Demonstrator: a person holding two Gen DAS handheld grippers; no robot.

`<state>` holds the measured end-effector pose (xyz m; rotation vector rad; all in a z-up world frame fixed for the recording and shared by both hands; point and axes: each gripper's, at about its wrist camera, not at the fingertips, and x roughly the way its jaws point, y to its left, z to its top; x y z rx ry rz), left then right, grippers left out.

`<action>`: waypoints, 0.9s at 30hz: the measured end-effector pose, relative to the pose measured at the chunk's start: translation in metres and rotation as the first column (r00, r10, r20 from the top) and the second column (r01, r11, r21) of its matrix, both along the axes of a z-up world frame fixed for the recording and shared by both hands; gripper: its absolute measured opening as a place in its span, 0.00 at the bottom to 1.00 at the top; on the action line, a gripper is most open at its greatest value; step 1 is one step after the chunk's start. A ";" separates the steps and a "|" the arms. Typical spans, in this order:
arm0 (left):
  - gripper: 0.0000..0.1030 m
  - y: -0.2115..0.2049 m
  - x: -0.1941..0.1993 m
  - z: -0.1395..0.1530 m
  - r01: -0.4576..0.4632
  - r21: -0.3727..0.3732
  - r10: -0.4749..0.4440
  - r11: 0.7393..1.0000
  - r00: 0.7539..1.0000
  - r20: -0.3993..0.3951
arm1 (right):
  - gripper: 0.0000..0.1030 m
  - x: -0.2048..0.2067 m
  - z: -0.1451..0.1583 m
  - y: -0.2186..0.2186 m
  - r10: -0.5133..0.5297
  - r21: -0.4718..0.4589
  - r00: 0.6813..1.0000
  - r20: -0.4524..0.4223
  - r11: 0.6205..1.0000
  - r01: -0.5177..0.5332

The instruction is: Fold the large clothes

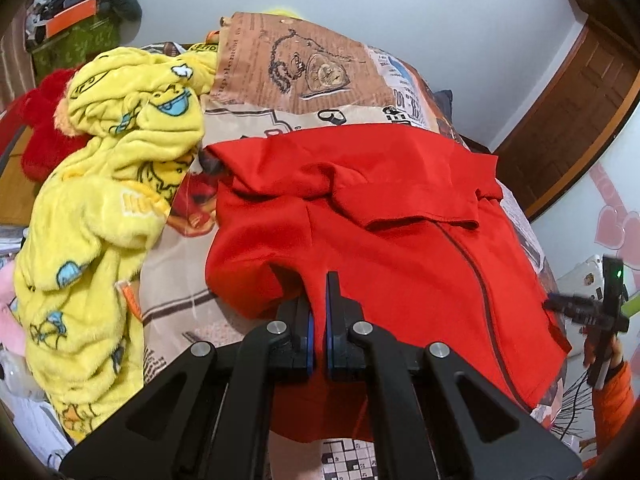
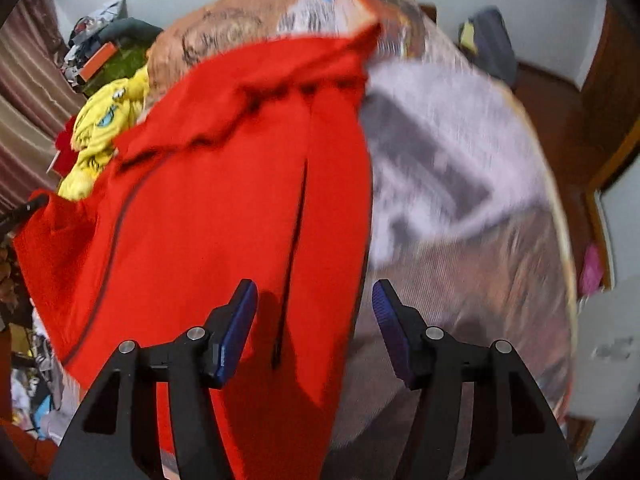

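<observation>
A yellow fleece robe [image 1: 108,184] is heaped left of the red garment [image 1: 380,240], which is spread on the printed bedspread [image 1: 304,76]. Its near hem is clamped by the left gripper [image 1: 319,312]; the right gripper [image 2: 315,320] is held spread above its right edge.

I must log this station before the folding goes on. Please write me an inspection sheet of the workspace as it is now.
Surface: bed under a printed cover.
Job's things: red garment spread on the cover, partly folded.
Clutter: yellow fleece garment heaped to the left of it.
Grippers: left gripper shut on the red garment's near edge; right gripper open over the right edge, holding nothing.
Cables: black wires at the bed's right edge.
Surroundings: pale wall, wooden door; right wrist view blurred.
</observation>
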<state>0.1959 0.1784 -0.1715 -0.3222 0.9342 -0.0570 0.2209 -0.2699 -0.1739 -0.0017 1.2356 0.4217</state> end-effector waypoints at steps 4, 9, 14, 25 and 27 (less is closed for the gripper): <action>0.03 -0.002 -0.005 -0.004 -0.004 -0.004 0.004 1.000 1.000 -0.010 | 0.56 -0.015 -0.003 -0.008 -0.058 0.086 0.998 -0.004 0.995 0.058; 0.03 -0.006 -0.008 -0.008 0.002 -0.011 -0.002 1.000 1.000 -0.019 | 0.49 -0.021 -0.001 0.001 -0.037 0.093 0.999 0.014 0.995 0.035; 0.03 -0.007 -0.010 -0.009 0.002 -0.014 -0.003 1.000 1.000 -0.015 | 0.13 -0.019 0.005 0.016 0.009 0.105 1.000 0.025 0.994 -0.012; 0.03 0.008 0.002 0.015 -0.034 -0.066 0.037 0.997 0.998 0.042 | 0.11 0.023 0.068 0.029 0.018 0.171 0.977 0.212 0.984 -0.055; 0.03 0.014 0.010 0.024 -0.046 -0.090 0.052 0.995 0.996 0.069 | 0.11 0.038 0.080 0.038 0.022 0.173 0.968 0.250 0.983 -0.067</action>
